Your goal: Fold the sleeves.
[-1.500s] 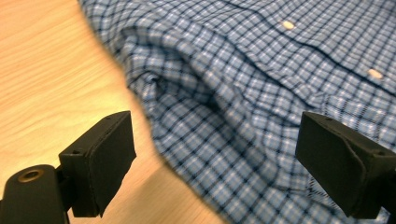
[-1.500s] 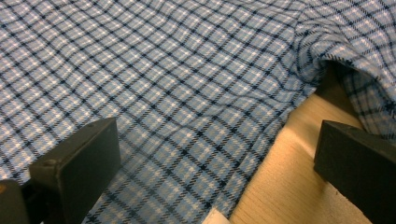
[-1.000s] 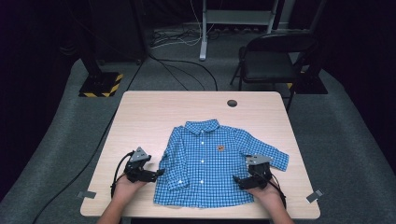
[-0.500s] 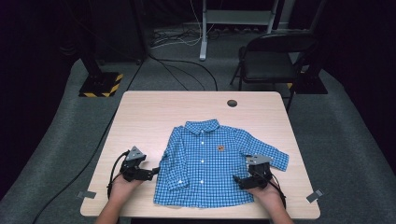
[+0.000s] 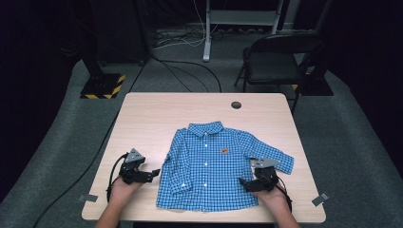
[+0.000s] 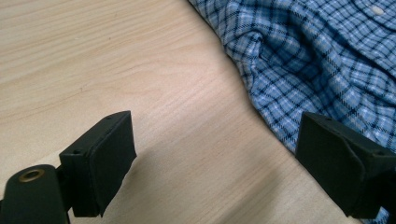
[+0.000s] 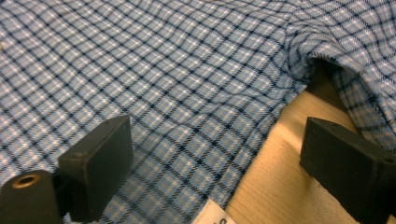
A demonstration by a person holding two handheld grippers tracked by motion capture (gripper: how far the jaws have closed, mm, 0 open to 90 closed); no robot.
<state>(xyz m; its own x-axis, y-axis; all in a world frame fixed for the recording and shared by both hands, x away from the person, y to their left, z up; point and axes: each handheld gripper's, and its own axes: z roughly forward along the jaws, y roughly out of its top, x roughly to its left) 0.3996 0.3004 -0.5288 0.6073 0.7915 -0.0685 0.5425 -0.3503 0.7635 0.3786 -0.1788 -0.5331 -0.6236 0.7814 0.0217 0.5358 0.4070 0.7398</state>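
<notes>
We're looking down on a blue checked shirt (image 5: 214, 166) lying flat and front-up on the near half of the table (image 5: 157, 114), collar toward the far edge, hem close to the near edge. Our left tool (image 5: 151, 174) sits on bare wood just beside the shirt's left side edge, jaws spread wide; in the left gripper view (image 6: 215, 154) one jaw is over plain table and the other overlaps the rumpled border of the cloth. Our right tool (image 5: 245, 182) is at the shirt's right side seam, below the sleeve (image 5: 275, 159), jaws apart too; in the right gripper view (image 7: 215, 158) one jaw hovers over the fabric and the other over the wood beyond the edge, with a white label (image 7: 211, 214) peeking out at the hem. There's plenty of open table on the left and across the far half, broken only by a dark round hole (image 5: 236, 105). A chair (image 5: 273, 61) stands on the floor beyond the table.
</notes>
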